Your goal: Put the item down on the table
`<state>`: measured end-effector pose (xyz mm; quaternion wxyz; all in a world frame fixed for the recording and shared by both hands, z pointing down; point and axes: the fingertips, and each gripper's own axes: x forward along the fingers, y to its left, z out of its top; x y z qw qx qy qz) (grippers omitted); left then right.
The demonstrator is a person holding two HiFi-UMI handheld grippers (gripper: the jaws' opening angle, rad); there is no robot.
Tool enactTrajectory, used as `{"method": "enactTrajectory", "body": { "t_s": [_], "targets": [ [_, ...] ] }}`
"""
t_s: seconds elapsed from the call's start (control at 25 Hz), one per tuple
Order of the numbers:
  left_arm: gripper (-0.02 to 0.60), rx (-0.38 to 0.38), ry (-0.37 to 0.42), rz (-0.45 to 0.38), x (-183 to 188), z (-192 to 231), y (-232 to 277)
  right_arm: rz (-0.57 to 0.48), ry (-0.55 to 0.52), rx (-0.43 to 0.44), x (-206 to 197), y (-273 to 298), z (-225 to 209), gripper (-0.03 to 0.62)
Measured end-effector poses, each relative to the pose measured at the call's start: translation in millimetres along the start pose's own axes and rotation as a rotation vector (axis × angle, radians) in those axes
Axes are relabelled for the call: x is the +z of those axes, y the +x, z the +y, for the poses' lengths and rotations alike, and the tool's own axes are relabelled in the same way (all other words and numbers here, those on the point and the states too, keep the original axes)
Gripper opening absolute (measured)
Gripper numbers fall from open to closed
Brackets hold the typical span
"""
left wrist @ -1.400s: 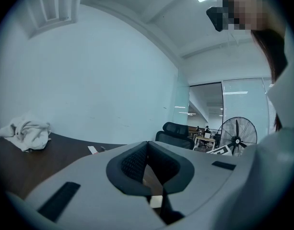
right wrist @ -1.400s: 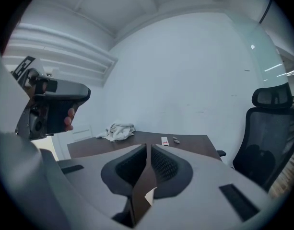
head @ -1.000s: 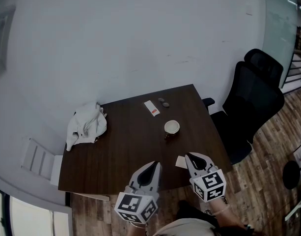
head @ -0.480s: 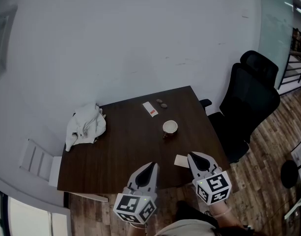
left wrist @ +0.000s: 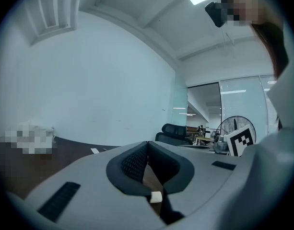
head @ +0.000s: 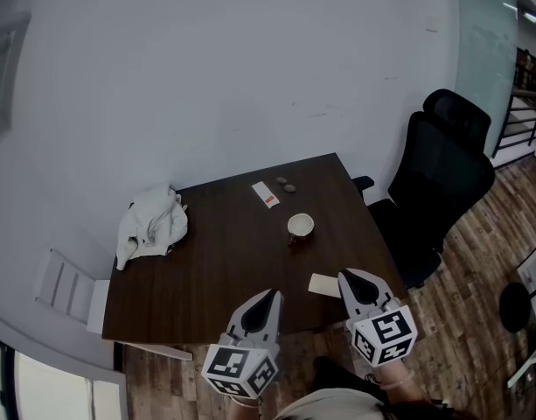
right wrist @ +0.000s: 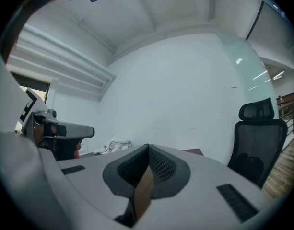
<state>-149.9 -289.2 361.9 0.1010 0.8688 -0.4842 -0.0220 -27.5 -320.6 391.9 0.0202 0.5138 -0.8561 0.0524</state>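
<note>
At the far edge of the counter (head: 215, 256), two small dark things (head: 288, 185), too small to name, just beside a white strip (head: 265, 195) with a red end. Left of the counter and lower, a white slatted thing (head: 68, 284), hard to make out. Cut off by the lower edge of the head view: the person (head: 333, 405) behind both grippers. In the right gripper view, only the thin edge of the card (right wrist: 143, 195) on show, upright, with the lower end lost behind the gripper body. In the head view, the same card (head: 321, 284) as a tan patch at the near right edge of the counter, right side tucked under the tip of the right gripper (head: 344, 276); touching the wood or just above it, cannot tell. Clamped tight between the jaws of the right gripper, one jaw against each face. Just left of the card, the left gripper (head: 271, 296), closed tip to tip on nothing, over the near edge. Further in, a cup (head: 300, 225) right of the middle, well apart from the card, and a crumpled white cloth (head: 152, 221) at the far left corner. Beyond the right edge, a black chair (head: 442, 182)
</note>
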Motion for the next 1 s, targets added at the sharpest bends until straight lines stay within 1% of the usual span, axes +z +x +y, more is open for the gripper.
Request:
{"method": "enactTrajectory", "body": {
  "t_s": [0.48, 1.0],
  "targets": [
    [0.018, -0.009, 0.008, -0.001, -2.0, -4.7, 3.6, -0.023, -0.022, 0.007, 9.0, -5.5, 0.3, 0.006],
    [0.018, -0.022, 0.003, 0.007, -6.7, -12.2, 19.9, -0.045, -0.007, 0.009, 9.2, -3.4, -12.2, 0.006]
  ]
}}
